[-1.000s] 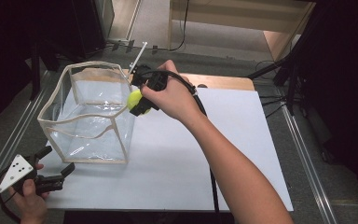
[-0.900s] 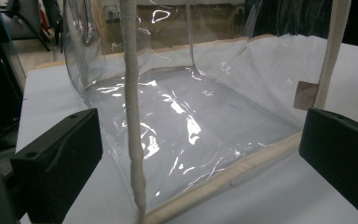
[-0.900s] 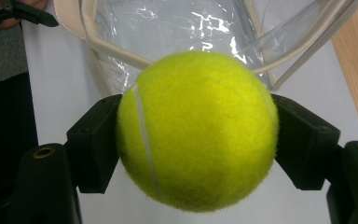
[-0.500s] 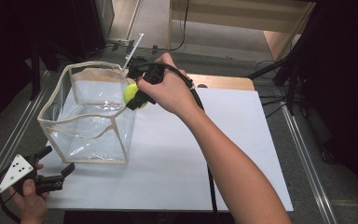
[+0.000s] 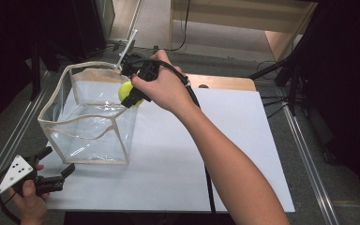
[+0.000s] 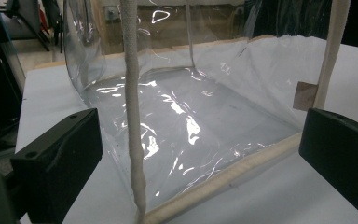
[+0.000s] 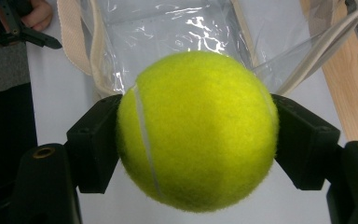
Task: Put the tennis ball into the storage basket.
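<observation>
A yellow-green tennis ball (image 5: pixel 123 91) sits between the jaws of my right gripper (image 5: pixel 130 96), which is shut on it at the far right corner of a clear plastic bag's (image 5: pixel 89 140) rim. The right gripper view has the ball (image 7: pixel 198 130) pressed from both sides by the pads, with the bag's (image 7: pixel 168 28) open mouth below it. My left gripper (image 5: pixel 58 161) rests low at the table's near left, open, with nothing between its fingers. In the left gripper view its jaws stand wide apart, facing a cream-trimmed corner of the bag (image 6: pixel 191 107).
The bag stands upright on a white sheet (image 5: pixel 215 140) that covers most of the table. A wooden strip (image 5: pixel 225 82) runs along the far edge. Metal rails (image 5: pixel 9 140) border the left side, and a black cable (image 5: pixel 208 183) trails under the right forearm.
My right gripper has edged the ball slightly left and farther away, toward the bag's opening. The left hand has stayed put.
</observation>
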Demonstrator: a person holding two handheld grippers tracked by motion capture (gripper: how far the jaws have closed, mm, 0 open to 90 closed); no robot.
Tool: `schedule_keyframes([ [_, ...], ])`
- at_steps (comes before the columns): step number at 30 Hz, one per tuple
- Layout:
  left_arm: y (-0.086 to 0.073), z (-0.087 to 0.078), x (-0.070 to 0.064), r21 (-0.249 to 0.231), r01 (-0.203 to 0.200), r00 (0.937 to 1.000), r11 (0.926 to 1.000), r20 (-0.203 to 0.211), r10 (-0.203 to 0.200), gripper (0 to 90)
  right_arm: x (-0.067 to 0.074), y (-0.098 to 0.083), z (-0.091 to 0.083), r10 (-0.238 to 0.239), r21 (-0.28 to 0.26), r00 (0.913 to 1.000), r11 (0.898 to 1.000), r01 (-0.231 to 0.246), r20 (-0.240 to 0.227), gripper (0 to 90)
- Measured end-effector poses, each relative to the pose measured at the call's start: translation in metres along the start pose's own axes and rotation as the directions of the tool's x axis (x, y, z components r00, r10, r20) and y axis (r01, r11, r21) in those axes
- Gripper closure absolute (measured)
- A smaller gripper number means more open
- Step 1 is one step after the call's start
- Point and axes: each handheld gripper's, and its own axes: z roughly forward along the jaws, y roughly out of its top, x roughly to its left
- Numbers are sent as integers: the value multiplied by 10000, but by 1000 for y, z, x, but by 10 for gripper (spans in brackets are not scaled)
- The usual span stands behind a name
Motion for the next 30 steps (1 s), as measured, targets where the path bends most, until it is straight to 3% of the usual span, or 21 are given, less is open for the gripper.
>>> schedule_keyframes([
  [30,0,0,1,-34,65,10000,10000,31,-65,0,1,27,13,-225,-1,9997,9997,225,-6,230],
])
